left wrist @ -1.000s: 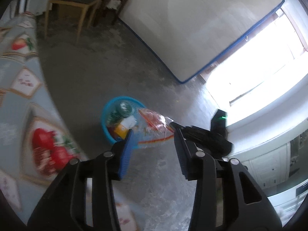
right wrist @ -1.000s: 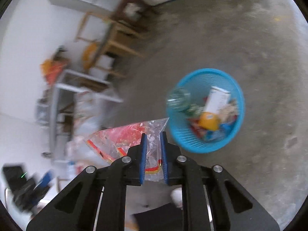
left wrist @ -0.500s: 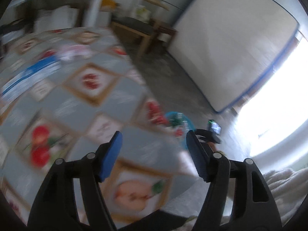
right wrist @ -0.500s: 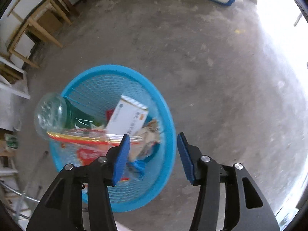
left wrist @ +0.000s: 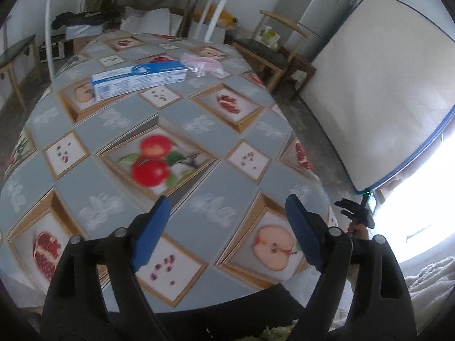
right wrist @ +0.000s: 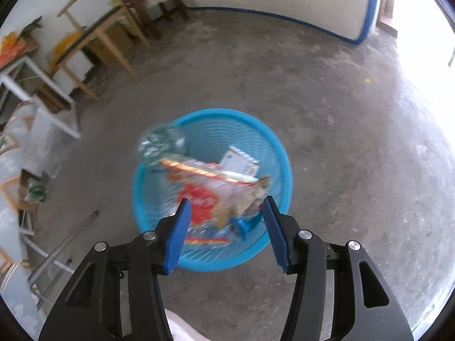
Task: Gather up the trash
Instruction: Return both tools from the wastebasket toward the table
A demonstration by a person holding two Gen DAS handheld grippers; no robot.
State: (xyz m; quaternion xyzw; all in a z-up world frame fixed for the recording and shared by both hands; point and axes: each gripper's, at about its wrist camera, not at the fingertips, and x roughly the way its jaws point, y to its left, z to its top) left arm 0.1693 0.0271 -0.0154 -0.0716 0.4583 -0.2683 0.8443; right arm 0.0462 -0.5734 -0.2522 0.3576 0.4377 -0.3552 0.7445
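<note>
Now the red bag [right wrist: 199, 196] lies in the blue basket [right wrist: 281, 156], let go by the right tongs [right wrist: 224, 227], while the left tongs [left wrist: 227, 227], spreading empty, have swung to the table [left wrist: 93, 176], where a box [left wrist: 139, 78] waits.

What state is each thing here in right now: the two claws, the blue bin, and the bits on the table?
left gripper: open, empty, jaws just opening wider, above the table.
right gripper: open, nothing between the jaws, over the basket.
blue basket: upright on the floor, holding trash.
red plastic bag: lying in the basket.
blue-and-white box: lying flat on the tablecloth.
pink bag: lying beside the box.
</note>
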